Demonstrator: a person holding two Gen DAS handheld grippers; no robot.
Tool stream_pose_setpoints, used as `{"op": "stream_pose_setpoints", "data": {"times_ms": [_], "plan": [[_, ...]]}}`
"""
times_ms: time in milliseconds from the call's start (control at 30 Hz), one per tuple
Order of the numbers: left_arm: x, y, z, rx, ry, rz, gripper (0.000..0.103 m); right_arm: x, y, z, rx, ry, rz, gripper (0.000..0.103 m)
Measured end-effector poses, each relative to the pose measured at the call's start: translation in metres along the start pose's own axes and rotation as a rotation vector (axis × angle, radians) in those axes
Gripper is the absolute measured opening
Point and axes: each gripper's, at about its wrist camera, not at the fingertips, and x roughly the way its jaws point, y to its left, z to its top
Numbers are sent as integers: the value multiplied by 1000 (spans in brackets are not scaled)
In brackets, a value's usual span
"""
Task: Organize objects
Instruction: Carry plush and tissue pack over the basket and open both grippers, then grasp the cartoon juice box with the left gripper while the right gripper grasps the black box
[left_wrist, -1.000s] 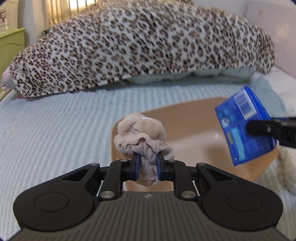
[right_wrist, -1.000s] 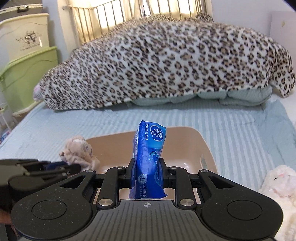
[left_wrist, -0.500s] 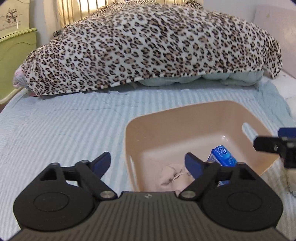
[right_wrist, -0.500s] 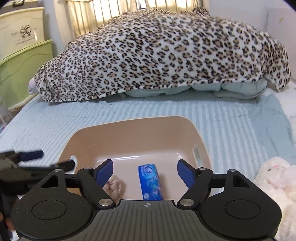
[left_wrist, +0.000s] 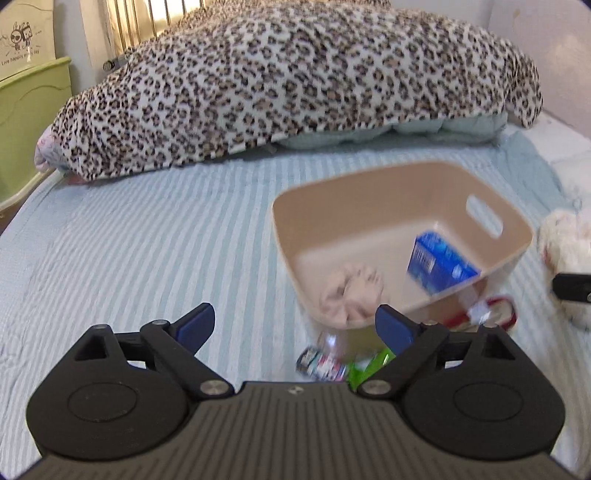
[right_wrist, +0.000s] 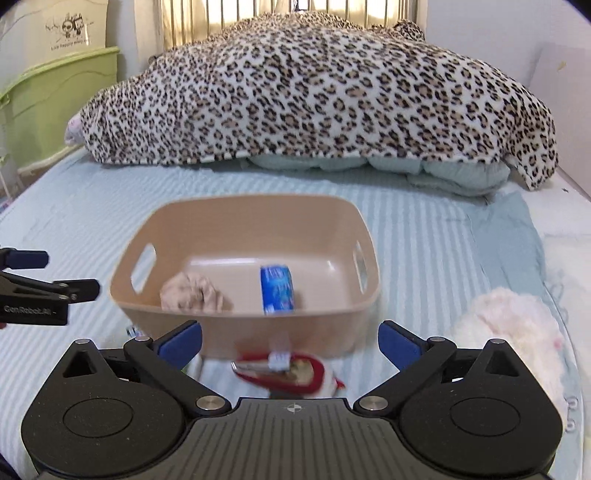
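A smooth, rounded-corner beige plastic bin (right_wrist: 325, 221) with slot handles sat on the bed (left_wrist: 129, 240), whose cover was pale blue with fine ribbed stripes. Inside lay a crumpled, fuzzy beige cloth (right_wrist: 192, 291) and, beside it, a glossy blue tissue pack (right_wrist: 277, 290). One second earlier the left gripper (left_wrist: 295, 325) had pinched the cloth and the right gripper (right_wrist: 290, 338) the pack above the bin; now both sets of jaws stood wide apart and held nothing, pulled back to the bin's near side. Blurred in front of the bin were a red-edged soft item (right_wrist: 288, 373) and a small clear bottle (left_wrist: 325, 354) with a green wrapper (left_wrist: 369, 363). A fluffy white plush toy (right_wrist: 513, 328) lay to the right. Behind, a leopard-print blanket (right_wrist: 314, 92) was heaped against the window bars, with green storage boxes (right_wrist: 55, 99) at left.
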Motion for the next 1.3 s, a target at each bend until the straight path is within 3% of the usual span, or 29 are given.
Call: {"op": "stream_pose_setpoints", "data": {"times_ms": [233, 400, 567, 933, 1100, 1200, 1300], "plan": [[28, 12, -34, 20, 103, -2, 94, 22, -12, -37, 19, 97, -40, 103], [53, 11, -53, 55, 126, 25, 94, 46, -17, -56, 27, 162, -56, 103], [83, 10, -65, 76, 174, -16, 94, 74, -16, -76, 10, 220, -74, 103], [119, 6, -72, 101, 104, -89, 94, 105, -18, -88, 49, 251, -23, 103], [128, -2, -69, 107, 73, -66, 94, 115, -9, -90, 46, 252, -16, 103], [129, -4, -69, 102, 73, -79, 90, 118, -5, -91, 35, 244, -20, 93], [126, -2, -69, 105, 75, -107, 74, 117, -3, -91, 28, 234, -17, 79]]}}
